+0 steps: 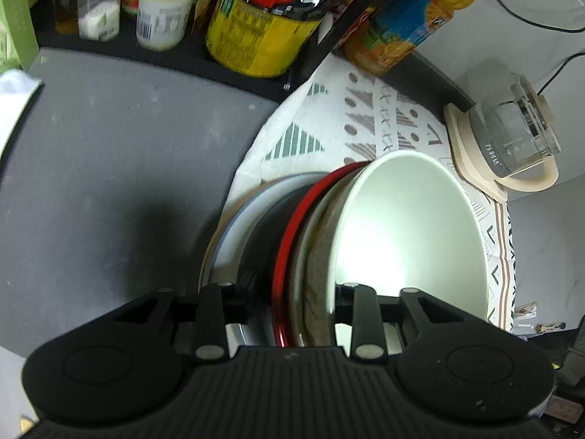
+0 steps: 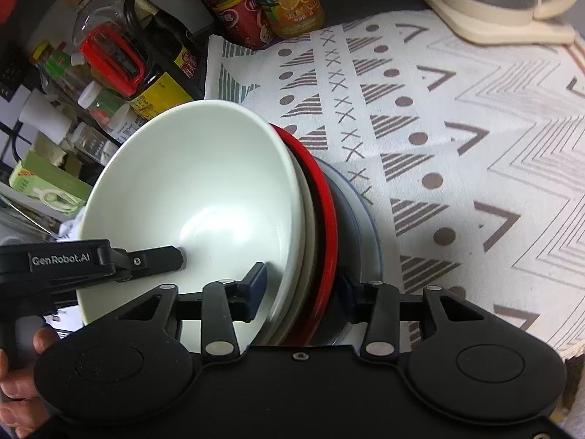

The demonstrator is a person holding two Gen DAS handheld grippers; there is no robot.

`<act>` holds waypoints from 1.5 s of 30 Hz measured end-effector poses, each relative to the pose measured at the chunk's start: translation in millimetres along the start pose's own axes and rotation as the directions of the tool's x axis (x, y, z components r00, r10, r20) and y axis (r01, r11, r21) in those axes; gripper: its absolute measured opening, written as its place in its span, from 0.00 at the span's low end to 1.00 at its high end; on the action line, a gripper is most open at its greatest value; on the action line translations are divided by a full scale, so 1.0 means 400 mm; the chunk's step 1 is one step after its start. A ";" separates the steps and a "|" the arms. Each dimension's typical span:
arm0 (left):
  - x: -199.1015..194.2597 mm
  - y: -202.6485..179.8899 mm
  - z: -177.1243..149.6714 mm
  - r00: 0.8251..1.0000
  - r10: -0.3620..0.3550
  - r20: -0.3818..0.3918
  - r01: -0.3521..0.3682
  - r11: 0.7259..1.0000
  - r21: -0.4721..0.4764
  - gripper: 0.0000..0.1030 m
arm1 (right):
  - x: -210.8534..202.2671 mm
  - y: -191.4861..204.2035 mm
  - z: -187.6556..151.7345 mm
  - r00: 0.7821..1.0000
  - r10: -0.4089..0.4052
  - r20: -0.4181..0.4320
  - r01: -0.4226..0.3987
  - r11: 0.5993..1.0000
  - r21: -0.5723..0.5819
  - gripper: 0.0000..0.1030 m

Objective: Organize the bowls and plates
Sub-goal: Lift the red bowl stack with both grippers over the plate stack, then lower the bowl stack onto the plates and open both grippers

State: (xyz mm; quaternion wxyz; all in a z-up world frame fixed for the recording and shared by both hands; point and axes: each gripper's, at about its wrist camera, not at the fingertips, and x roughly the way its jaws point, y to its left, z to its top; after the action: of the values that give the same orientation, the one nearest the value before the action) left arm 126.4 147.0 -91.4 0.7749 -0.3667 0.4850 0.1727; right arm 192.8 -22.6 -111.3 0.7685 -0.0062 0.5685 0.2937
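Bowls and plates sit nested in one stack at the left edge of the patterned cloth [image 2: 457, 128], which covers the grey counter [image 1: 109, 153]. Left gripper [image 1: 292, 289] straddles the stack's near rims: black bowl [image 1: 270, 226], red plate [image 1: 292, 241], white bowl [image 1: 409, 226]; whether its pads press cannot be told. Right gripper [image 2: 301, 285] likewise straddles white bowl [image 2: 197, 190] and red plate [image 2: 325, 212]; clamping cannot be told. Kettle [image 2: 512, 0] stands at the cloth's far right corner.

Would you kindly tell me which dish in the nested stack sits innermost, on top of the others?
The white bowl: its whole glossy inside shows, while of the red dish and the grey-blue plate beneath only rims show.
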 end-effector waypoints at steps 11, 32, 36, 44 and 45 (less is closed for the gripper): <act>-0.088 -0.010 -0.008 0.992 0.030 0.119 -0.045 0.991 0.124 0.70 | -0.106 0.019 -0.019 0.987 -0.044 0.152 0.037 0.998 0.050 0.77; -0.153 -0.076 -0.045 0.982 0.008 0.188 -0.051 0.974 0.221 0.82 | -0.254 -0.060 -0.125 0.925 -0.181 0.334 0.130 0.977 0.171 0.99; -0.172 -0.093 -0.073 0.979 0.003 0.205 -0.052 0.972 0.230 0.82 | -0.297 -0.066 -0.164 0.915 -0.193 0.355 0.145 0.977 0.157 0.99; -0.240 -0.122 -0.158 0.969 -0.023 0.248 -0.038 0.970 0.239 0.87 | -0.384 -0.083 -0.234 0.888 -0.217 0.406 0.155 0.971 0.181 0.99; -0.250 -0.124 -0.170 0.966 -0.021 0.257 -0.043 0.969 0.241 0.87 | -0.390 -0.083 -0.244 0.884 -0.222 0.410 0.159 0.970 0.183 0.99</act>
State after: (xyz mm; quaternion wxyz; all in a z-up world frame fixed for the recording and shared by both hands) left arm 67.6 72.5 -1.5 0.8696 -0.2399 0.4000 0.1620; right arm 95.0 -152.9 -19.9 0.8979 0.0578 0.4023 0.1690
